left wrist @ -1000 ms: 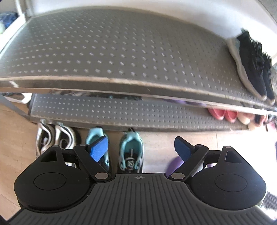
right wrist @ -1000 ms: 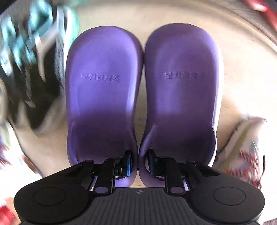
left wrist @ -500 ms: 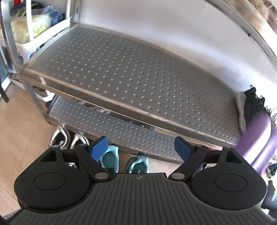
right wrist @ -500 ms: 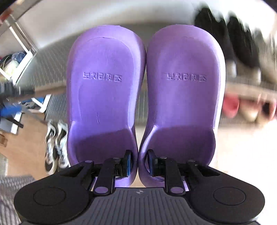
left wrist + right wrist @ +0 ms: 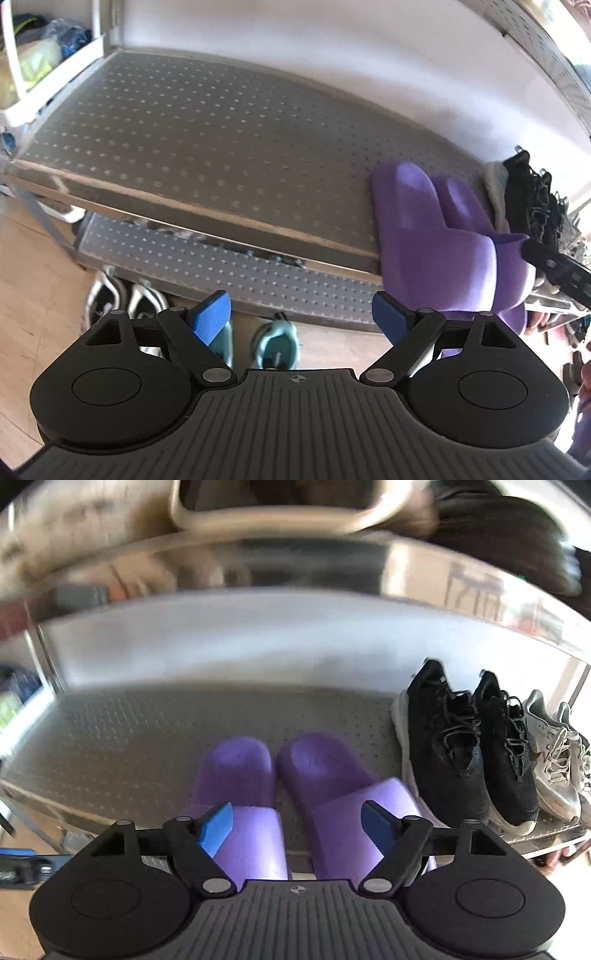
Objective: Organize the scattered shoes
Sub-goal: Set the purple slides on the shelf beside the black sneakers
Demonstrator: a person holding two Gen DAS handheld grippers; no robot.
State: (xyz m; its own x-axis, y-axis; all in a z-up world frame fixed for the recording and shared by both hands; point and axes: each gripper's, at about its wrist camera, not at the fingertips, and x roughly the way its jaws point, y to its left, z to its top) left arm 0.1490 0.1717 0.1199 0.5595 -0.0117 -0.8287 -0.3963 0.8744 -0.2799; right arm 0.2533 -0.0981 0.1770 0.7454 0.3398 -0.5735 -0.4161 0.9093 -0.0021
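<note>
Nearest in the right wrist view, the right gripper [image 5: 297, 823] stood with its fingers [image 5: 216, 827] opening, spread wide to either side of the purple slippers [image 5: 295, 797] with the pads clear of them. The pair lay side by side on the metal shelf [image 5: 122, 734], heels toward the gripper and overhanging the front edge, toes toward the back wall, so their long axis ran straight along the line the fingers pointed. Just right of them sat the black sneakers [image 5: 469, 746], and beyond those the grey sneakers [image 5: 554, 753].

The left gripper [image 5: 301, 314] hung with its fingers wide apart and nothing between them. Directly below and ahead of it, on the floor, stood the teal shoes [image 5: 275, 343], with black and white sneakers [image 5: 125, 299] to their left. They looked the likeliest next pair, and the left hand seemed the nearer one, a downward reach away. The slippers appeared far right in that view.
</note>
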